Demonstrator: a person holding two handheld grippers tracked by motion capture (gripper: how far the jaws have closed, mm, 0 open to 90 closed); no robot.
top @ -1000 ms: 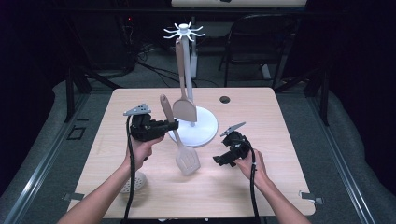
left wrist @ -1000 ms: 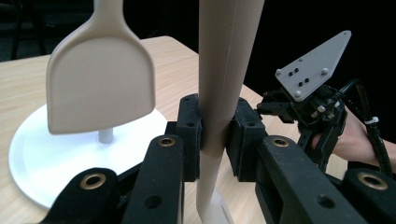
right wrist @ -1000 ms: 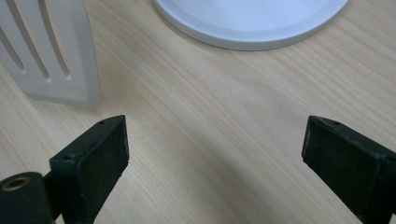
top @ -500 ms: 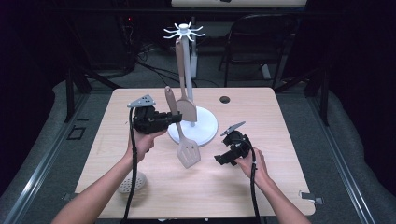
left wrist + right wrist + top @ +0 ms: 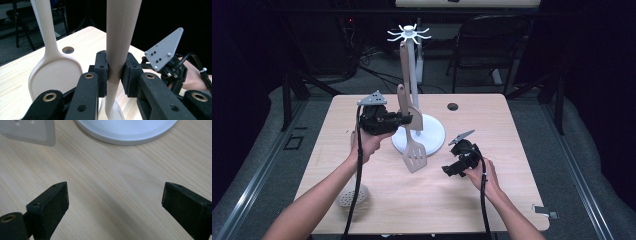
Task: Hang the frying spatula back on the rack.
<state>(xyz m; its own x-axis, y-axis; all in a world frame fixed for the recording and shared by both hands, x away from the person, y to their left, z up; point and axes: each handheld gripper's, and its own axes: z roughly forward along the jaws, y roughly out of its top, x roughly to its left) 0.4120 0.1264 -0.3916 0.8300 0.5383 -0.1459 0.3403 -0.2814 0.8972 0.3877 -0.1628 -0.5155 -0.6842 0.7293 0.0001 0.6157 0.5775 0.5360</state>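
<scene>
Left gripper (image 5: 115,72): I'm clamping pads on smooth beige slotted spatula (image 5: 411,134) handle. Left gripper view is showing pad contact; high view is showing slotted blade pointing down near white stand base (image 5: 435,136). Long axis near upright. Right gripper (image 5: 115,202) resting right, jaws wide, nothing between, over pale wood table (image 5: 120,195).

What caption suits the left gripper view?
Left hand-held gripper clamps a beige spatula's handle, a spoon hanging beside it.
</scene>
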